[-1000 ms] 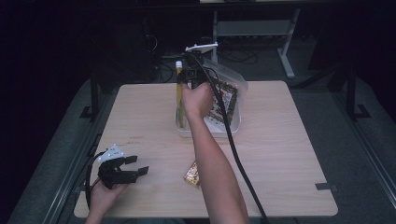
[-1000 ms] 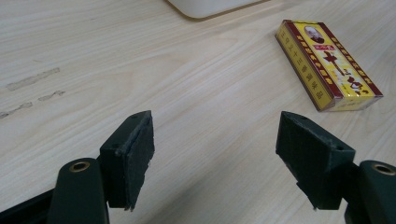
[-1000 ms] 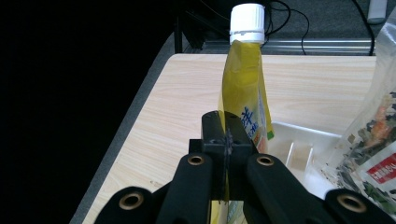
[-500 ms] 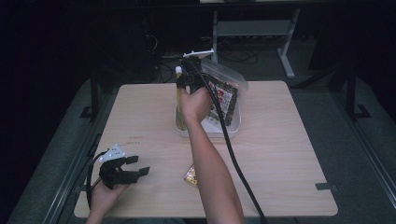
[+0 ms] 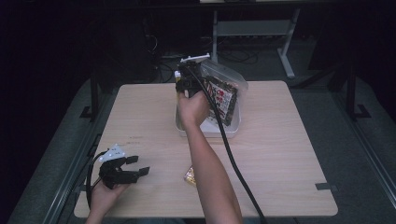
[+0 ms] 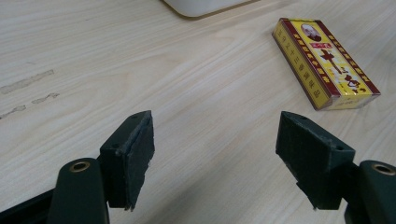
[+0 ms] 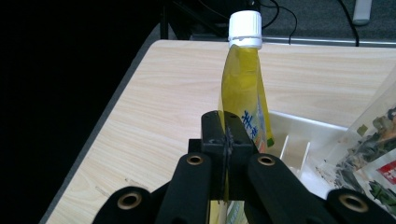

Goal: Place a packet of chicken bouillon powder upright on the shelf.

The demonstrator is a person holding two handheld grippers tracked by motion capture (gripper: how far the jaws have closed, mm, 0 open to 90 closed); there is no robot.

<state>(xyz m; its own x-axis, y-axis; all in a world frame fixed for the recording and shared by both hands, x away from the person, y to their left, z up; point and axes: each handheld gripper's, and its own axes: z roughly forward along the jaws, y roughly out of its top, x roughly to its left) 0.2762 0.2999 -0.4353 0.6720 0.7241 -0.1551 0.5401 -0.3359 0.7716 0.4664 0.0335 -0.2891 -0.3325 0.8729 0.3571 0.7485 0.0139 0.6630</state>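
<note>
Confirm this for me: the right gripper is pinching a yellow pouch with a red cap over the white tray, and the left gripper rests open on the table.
Not quite: the cap is white, not red, as the right gripper view shows. The right gripper does pinch the yellow pouch over the white tray, and the left gripper rests open on the table.

A yellow squeeze pouch [image 7: 243, 79] with a white screw cap [image 7: 245, 29] and blue lettering stands upright, pinched flat between black jaws, over the near-left corner of a white tray [image 7: 299, 128] on a light wooden table [image 7: 159, 107].
</note>
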